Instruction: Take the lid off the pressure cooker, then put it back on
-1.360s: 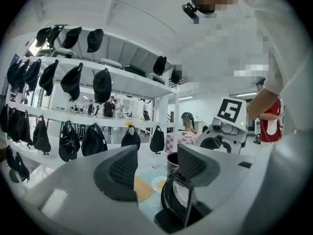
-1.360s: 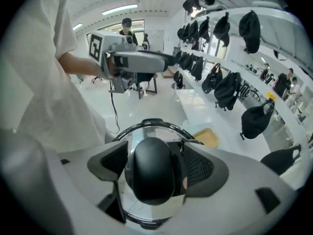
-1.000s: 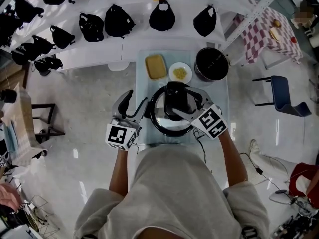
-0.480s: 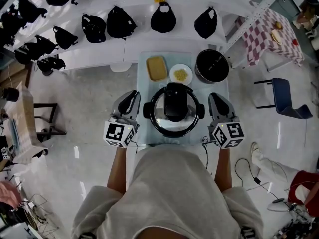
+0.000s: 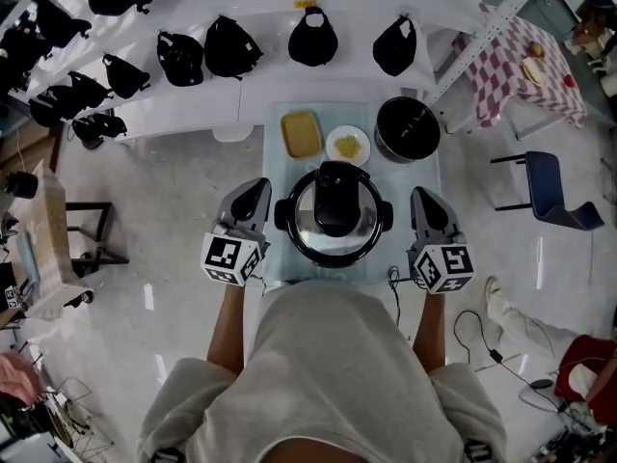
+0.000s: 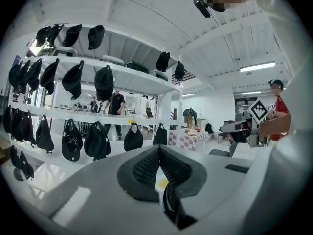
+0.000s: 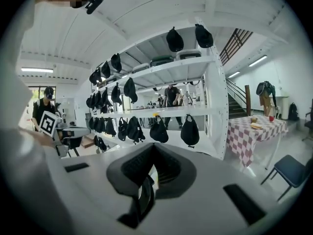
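Note:
The pressure cooker (image 5: 333, 222) stands in the middle of the small table (image 5: 275, 162). Its steel lid (image 5: 307, 222) sits on it, with the black handle (image 5: 335, 199) across the top. My left gripper (image 5: 254, 197) hangs just left of the cooker, shut and empty, clear of the pot's side handle. My right gripper (image 5: 425, 204) hangs just right of the cooker, also shut on nothing. In the left gripper view the left gripper (image 6: 159, 155) shows its dark pads closed together. In the right gripper view the right gripper (image 7: 153, 156) shows the same. Neither of those views shows the cooker.
Behind the cooker lie a yellow slab (image 5: 301, 131), a white plate of yellow food (image 5: 348, 144) and a black pot (image 5: 407, 127). White shelves with several black caps (image 5: 231, 41) run along the back. A blue chair (image 5: 554, 196) and a checkered table (image 5: 521, 61) stand to the right.
My right gripper left the lid's handle, swung out to the cooker's right side and closed. My left gripper stayed where it was and closed its jaws.

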The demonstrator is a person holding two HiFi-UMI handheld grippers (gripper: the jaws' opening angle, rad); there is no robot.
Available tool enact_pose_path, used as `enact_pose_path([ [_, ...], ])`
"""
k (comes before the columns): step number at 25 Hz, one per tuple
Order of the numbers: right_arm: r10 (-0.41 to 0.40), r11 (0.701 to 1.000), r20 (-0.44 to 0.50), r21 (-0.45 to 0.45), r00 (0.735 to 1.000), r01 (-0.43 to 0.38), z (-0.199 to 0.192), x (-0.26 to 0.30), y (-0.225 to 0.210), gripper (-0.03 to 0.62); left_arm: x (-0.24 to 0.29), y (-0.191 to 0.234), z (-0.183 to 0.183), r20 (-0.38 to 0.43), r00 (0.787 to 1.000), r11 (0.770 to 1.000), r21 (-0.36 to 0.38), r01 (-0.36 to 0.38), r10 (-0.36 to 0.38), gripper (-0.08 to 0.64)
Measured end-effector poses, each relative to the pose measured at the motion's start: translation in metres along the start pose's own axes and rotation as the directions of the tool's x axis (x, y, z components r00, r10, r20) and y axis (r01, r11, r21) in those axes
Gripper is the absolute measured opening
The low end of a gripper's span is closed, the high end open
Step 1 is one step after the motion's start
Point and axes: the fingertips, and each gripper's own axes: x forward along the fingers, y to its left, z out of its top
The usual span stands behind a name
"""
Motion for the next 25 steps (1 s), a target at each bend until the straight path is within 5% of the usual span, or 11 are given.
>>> enact_pose_path([
  [25,0.022,0.999,-0.038,-0.026,0.999,-0.023,-0.0085,0.0046,0.008,0.0,0.0031,-0.0045,-0.0031,-0.01,1.0,1.0,0.009,-0.002,0.002,0.006],
])
